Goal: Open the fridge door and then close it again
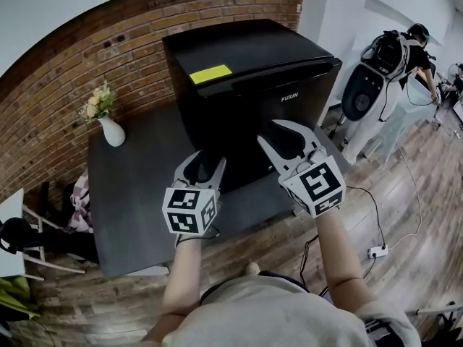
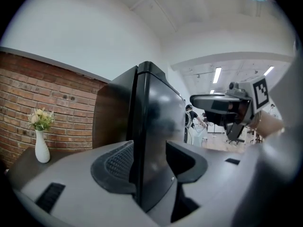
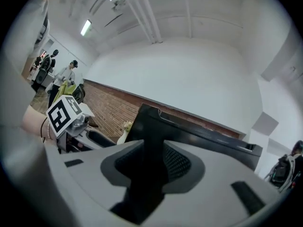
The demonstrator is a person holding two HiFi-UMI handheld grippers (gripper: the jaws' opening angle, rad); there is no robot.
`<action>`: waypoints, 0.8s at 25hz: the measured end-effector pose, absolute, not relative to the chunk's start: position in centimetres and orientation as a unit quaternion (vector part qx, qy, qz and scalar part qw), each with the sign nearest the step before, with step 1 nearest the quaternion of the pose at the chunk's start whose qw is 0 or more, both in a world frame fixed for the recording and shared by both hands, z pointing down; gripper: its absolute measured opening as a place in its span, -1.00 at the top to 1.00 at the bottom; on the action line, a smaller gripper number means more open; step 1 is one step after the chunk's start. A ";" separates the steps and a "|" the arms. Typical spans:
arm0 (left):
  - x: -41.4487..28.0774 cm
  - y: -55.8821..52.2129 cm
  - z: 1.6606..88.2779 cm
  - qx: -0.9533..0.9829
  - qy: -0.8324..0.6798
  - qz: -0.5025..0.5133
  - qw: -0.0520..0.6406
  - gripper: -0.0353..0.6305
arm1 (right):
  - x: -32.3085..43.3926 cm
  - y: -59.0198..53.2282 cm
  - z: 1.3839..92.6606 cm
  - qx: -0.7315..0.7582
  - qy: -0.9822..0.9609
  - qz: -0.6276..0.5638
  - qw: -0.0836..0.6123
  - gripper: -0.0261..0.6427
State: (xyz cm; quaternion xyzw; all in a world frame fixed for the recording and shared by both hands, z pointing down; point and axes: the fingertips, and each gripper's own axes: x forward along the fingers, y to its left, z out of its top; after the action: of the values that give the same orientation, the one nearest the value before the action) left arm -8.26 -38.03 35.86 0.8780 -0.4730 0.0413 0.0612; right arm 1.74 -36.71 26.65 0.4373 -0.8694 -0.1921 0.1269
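A black mini fridge with a yellow label on top stands on a dark table against a brick wall. Its door looks closed. My left gripper is open and held level before the door's left edge. In the left gripper view that edge shows in the gap of the left gripper. My right gripper is open too, in front of the door's lower middle. The right gripper frames the fridge from the other side. Nothing is gripped.
A white vase of flowers stands on the table's left side. A person with a backpack rig works at the far right. A cable and power strip lie on the wooden floor. Chairs stand at the left.
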 end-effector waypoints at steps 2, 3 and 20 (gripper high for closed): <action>-8.0 -38.4 35.9 0.877 -0.474 0.044 0.059 0.27 | 1.6 -37.2 25.8 0.428 -0.866 -0.216 0.139 0.51; -7.9 -38.6 35.9 0.877 -0.475 0.045 0.058 0.24 | 1.5 -37.4 25.4 0.422 -0.864 -0.231 0.149 0.46; -7.2 -41.3 35.9 0.872 -0.486 0.042 0.050 0.18 | 0.6 -40.7 22.6 0.323 -0.822 -0.380 0.274 0.14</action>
State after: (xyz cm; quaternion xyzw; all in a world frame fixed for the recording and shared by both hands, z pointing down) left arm -7.15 -41.31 35.91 0.8717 -0.4857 0.0419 0.0498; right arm 0.60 -40.72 22.64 0.3231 -0.8221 -0.3803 0.2742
